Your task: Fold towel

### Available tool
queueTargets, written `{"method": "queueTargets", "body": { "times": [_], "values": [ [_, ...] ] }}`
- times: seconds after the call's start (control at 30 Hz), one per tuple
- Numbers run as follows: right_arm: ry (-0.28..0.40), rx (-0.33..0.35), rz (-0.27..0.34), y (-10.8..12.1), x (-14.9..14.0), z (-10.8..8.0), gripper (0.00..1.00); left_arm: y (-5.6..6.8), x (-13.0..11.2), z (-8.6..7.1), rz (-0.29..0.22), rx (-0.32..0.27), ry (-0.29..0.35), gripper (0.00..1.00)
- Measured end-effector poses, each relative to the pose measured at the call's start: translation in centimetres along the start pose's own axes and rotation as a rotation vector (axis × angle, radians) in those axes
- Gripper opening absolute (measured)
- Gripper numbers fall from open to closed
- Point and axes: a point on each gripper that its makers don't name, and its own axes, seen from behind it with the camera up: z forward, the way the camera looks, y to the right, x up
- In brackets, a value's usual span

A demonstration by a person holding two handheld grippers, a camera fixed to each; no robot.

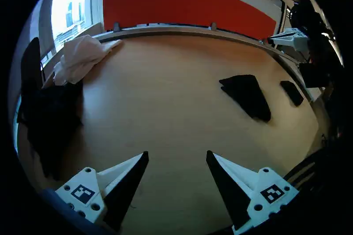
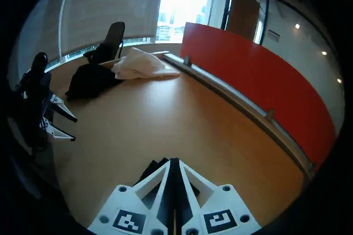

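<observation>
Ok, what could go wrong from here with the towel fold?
1. The white towel lies bunched at the far edge of the table beside a dark cloth pile; a grab might catch both or push it off.
2. The right gripper is shut with a black cloth right at its tips; a low move could drag it out of shape.
3. The left gripper is open but far from the towel, so a long reach is needed.

the dark cloth [image 2: 150, 172] is lying mostly hidden under the right gripper's [image 2: 174, 162] closed fingers, and whether they are pinching it isn't showing. the dark pile [image 1: 48, 116] is fading into the shadowed edge, its outline getting lost. the hand [image 2: 33, 98] holding the left gripper [image 2: 75, 130] is blurring into darkness, getting cut off at the edge.
</observation>
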Motion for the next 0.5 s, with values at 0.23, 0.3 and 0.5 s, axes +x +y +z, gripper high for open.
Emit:
{"method": "queueTargets", "body": {
  "times": [0.23,0.3,0.5],
  "values": [
    [-0.003,-0.013,-0.013,0.31,0.06,0.01,0.51,0.1,0.06,-0.07,0.004,-0.001,0.001,0.97],
    [-0.008,-0.018,-0.018,0.4,-0.07,0.11,0.55,0.06,0.09,-0.12,0.002,0.0,0.002,0.97],
    [-0.017,-0.02,-0.019,0.21,-0.58,0.61,0.66,-0.13,0.07,-0.24,-0.006,0.002,0.005,0.97]
  ]
}}
